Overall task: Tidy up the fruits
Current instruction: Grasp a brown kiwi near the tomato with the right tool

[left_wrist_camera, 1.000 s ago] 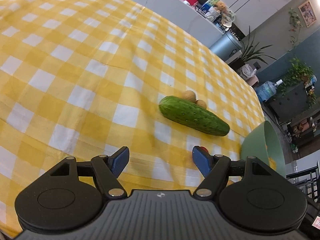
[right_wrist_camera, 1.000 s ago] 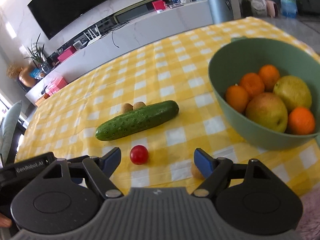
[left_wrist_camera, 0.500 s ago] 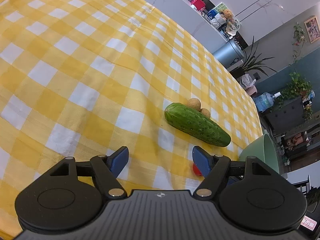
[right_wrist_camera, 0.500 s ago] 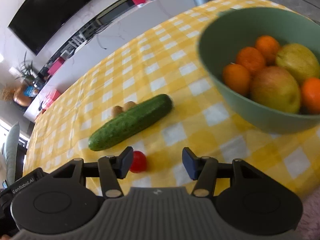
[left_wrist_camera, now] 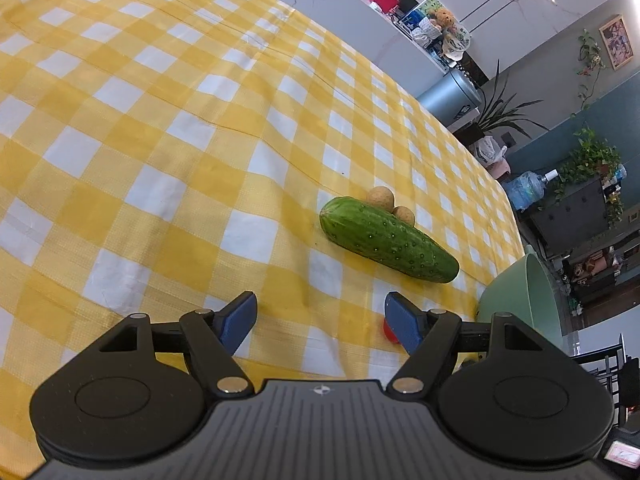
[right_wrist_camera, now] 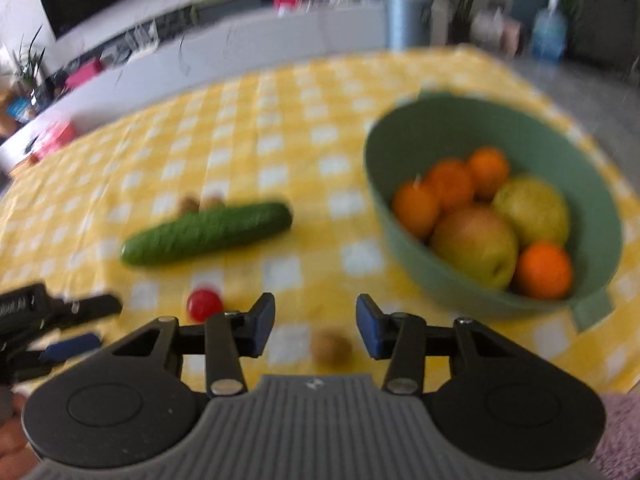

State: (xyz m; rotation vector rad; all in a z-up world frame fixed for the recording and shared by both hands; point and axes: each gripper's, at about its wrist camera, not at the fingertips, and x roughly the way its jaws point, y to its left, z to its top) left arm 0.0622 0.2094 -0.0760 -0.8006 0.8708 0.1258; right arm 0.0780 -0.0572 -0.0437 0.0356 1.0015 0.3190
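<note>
Left gripper (left_wrist_camera: 320, 322) has its jaws wide apart over bare checked cloth (left_wrist_camera: 168, 128). Ahead of it lies a bumpy dark-green cucumber (left_wrist_camera: 388, 240) with two tan balls behind it. Right gripper (right_wrist_camera: 316, 326) has just been closing, nothing pinched; a small tan fruit (right_wrist_camera: 331, 347) sits between its blue pads, untouched. A glossy red tomato (right_wrist_camera: 204, 304) lies to its left, a green bowl (right_wrist_camera: 596, 216) of oranges to its right.

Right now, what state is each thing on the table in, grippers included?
Left gripper: open, empty.
Right gripper: jaws have just been closing, small brown fruit between them, not yet pinched.
Cherry tomato: loose on the cloth.
Cucumber: lying flat.
Green bowl: upright, holding oranges and larger fruit.
</note>
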